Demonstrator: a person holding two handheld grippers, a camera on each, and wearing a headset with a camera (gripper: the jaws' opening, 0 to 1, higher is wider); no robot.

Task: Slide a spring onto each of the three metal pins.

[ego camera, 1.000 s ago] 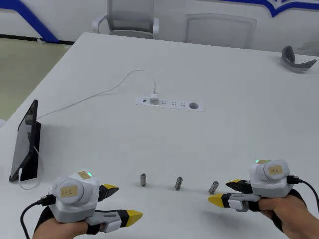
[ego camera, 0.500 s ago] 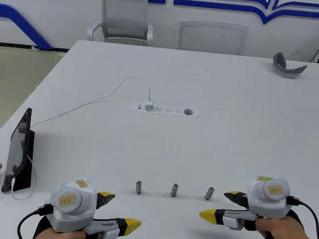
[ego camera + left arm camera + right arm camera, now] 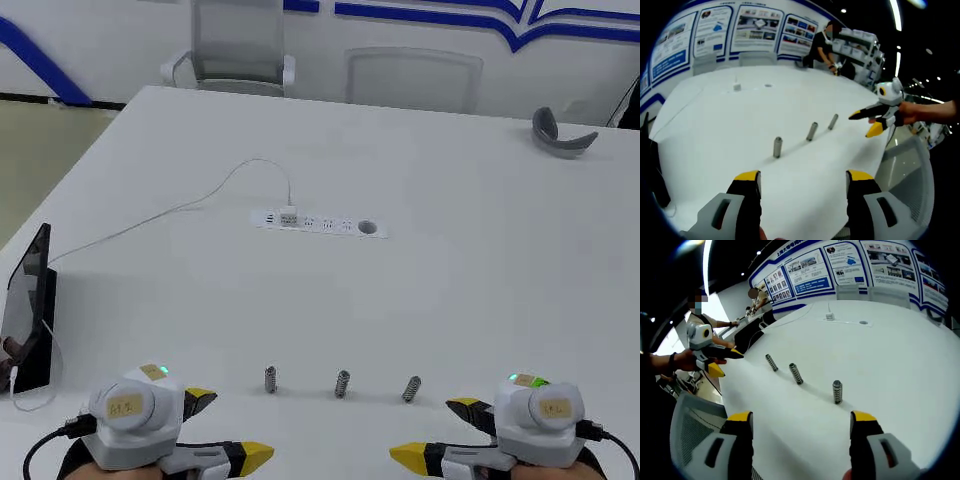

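Three pins [image 3: 342, 383] stand in a row close to the near edge of the worktop [image 3: 450, 280], each with a spring [image 3: 795, 373] coiled around it. The left tool [image 3: 232, 425] and the right tool [image 3: 430, 430] hover at that edge, either side of the row, both spread wide and empty.

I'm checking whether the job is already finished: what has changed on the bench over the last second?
The right gripper has pulled back, away from the right-hand pin, open and empty. The rest of the shift in the head view is the camera's own. The left gripper stays open where it was, and the springs stay on all three pins. Nothing was gripped or released.
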